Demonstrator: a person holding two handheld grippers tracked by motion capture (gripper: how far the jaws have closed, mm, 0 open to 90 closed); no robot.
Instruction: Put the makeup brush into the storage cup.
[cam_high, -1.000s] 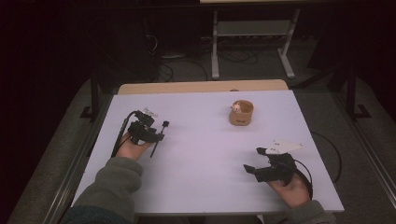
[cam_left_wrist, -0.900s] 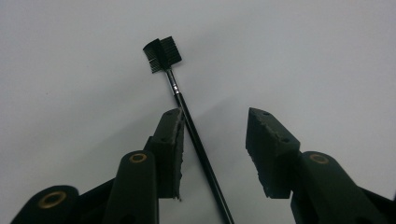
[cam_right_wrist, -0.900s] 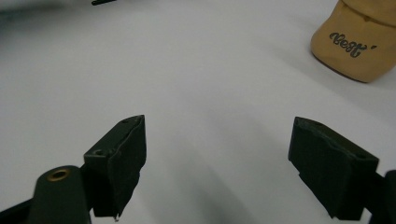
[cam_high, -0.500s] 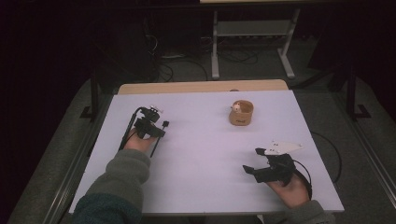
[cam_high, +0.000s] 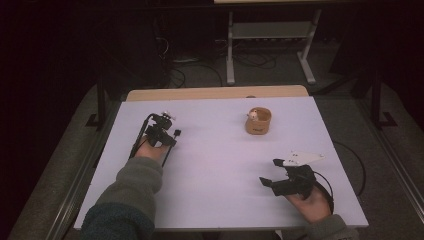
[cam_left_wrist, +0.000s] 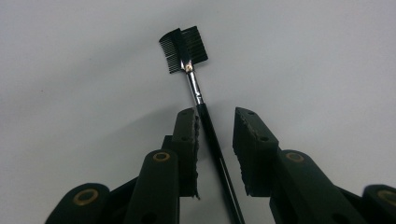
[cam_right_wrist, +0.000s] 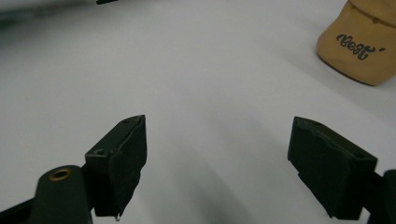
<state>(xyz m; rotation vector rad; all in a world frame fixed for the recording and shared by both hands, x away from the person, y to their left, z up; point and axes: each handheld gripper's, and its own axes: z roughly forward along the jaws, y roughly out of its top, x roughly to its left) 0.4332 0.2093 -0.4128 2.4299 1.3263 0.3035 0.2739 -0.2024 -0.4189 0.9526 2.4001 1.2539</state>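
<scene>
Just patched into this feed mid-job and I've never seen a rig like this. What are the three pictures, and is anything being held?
A person works at a white table with a hand-held two-jaw gripper in each hand. The high view looks down from above; the other two cameras ride on the grippers.

The left gripper has its jaws around the handle of a small black brow comb-brush, one jaw touching it, the other still apart.

The right gripper is wide open, holding nothing. A tan cup stands beyond it.
</scene>
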